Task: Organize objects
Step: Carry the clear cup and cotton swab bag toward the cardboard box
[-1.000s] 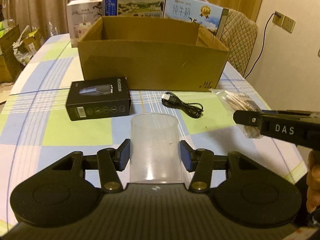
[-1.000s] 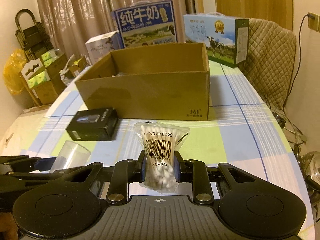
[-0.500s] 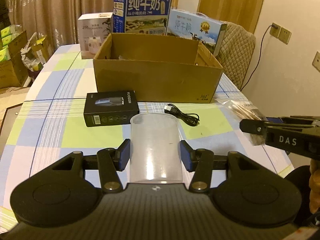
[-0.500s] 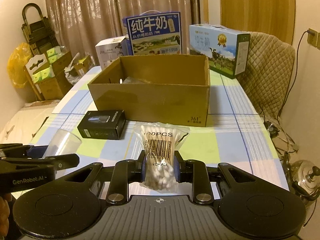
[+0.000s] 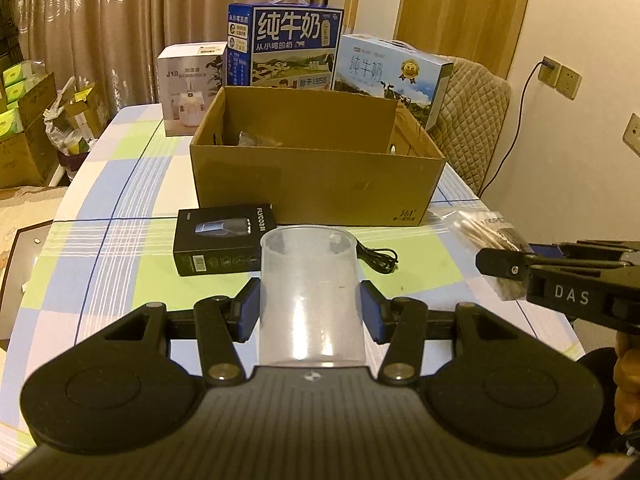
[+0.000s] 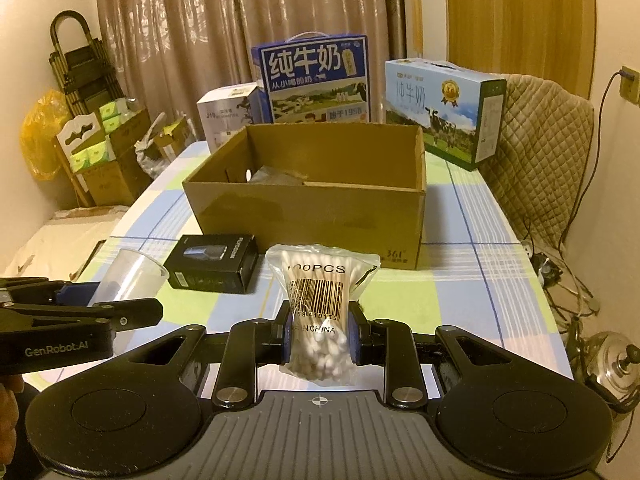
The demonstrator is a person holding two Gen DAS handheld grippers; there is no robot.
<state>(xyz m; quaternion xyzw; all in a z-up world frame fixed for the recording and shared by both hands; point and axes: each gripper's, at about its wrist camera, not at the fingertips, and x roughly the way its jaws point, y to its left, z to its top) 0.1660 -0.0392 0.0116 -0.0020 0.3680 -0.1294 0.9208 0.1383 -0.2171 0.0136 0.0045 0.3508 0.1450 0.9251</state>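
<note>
Both hands have risen since a second ago, so the open cardboard box [image 5: 316,184] now shows more of its inside. Above the desk [image 5: 120,264], the left gripper [image 5: 311,312] clamps a clear plastic cup [image 5: 311,296], and the right gripper [image 6: 319,338] pinches a bag of cotton swabs [image 6: 320,304].

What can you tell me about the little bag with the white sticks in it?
The bag of cotton swabs is clear, crinkly plastic, packed with white-tipped swabs. A black barcode and "100PCS" are printed on it. It stands upright, off the table, squeezed at its middle by the right gripper. Nothing else touches it.
</note>
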